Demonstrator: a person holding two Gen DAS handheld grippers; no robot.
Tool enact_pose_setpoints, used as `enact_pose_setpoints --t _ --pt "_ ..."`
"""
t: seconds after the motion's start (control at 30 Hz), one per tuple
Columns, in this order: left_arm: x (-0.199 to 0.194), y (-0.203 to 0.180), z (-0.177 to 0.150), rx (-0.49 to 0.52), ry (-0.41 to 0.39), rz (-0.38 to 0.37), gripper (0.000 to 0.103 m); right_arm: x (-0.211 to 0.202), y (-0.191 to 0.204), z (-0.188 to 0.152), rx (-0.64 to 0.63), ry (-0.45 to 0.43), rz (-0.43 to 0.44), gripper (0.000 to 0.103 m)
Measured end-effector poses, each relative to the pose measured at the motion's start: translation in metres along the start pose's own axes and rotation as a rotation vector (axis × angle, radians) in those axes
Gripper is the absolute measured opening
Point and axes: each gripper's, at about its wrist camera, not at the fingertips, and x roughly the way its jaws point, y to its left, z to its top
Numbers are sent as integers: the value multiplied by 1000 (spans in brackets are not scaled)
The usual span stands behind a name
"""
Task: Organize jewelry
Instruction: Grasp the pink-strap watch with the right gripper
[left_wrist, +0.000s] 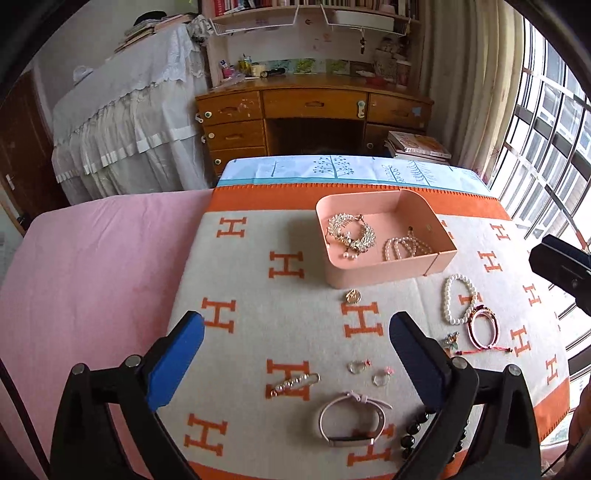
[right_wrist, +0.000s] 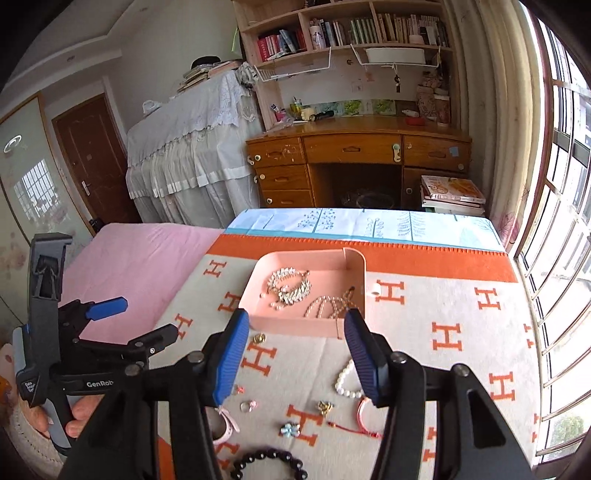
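A pink tray (left_wrist: 388, 275) is set on an orange-and-cream blanket (left_wrist: 258, 295) patterned with H letters. Inside it, a gold crystal piece (left_wrist: 351, 232) is lying beside a coiled pearl strand (left_wrist: 406, 247). In front of the tray, loose jewelry is spread over the blanket: a gold pendant (left_wrist: 352, 296), a white pearl bracelet (left_wrist: 456, 299), a red cord bracelet (left_wrist: 482, 328), 2 small rings (left_wrist: 357, 366) (left_wrist: 380, 378), a pearl hair clip (left_wrist: 295, 384), a pink watch band (left_wrist: 351, 421) and a black bead bracelet (right_wrist: 269, 461) (partly hidden in the left view). A small blue charm (right_wrist: 290, 430) is seen too, possibly a flower. The left gripper (left_wrist: 295, 354) is held above these pieces, fingers spread wide and empty. The right gripper (right_wrist: 295, 354) is likewise open with nothing between its pads.
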Motion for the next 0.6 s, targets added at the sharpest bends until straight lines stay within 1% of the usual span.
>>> enact_pose_setpoints --t 0.1,0.2,0.3,0.4,0.5,0.6 --pt "-4 1 -23 -24 -1 47 100 -2 9 -21 -17 46 14 54" --pt "-3 3 -39 -31 22 75 99 -4 19 -37 -45 69 -2 54" --pt "-4 5 -49 -28 34 69 99 -4 31 -46 -96 79 -23 54" --pt "-10 4 -55 -11 12 80 99 0 46 -54 -152 100 -40 54" --pt "-13 3 -59 6 -1 84 99 11 60 -61 -186 147 -16 54" --pt "-11 9 -61 -5 5 74 99 22 74 -72 -238 184 -10 54"
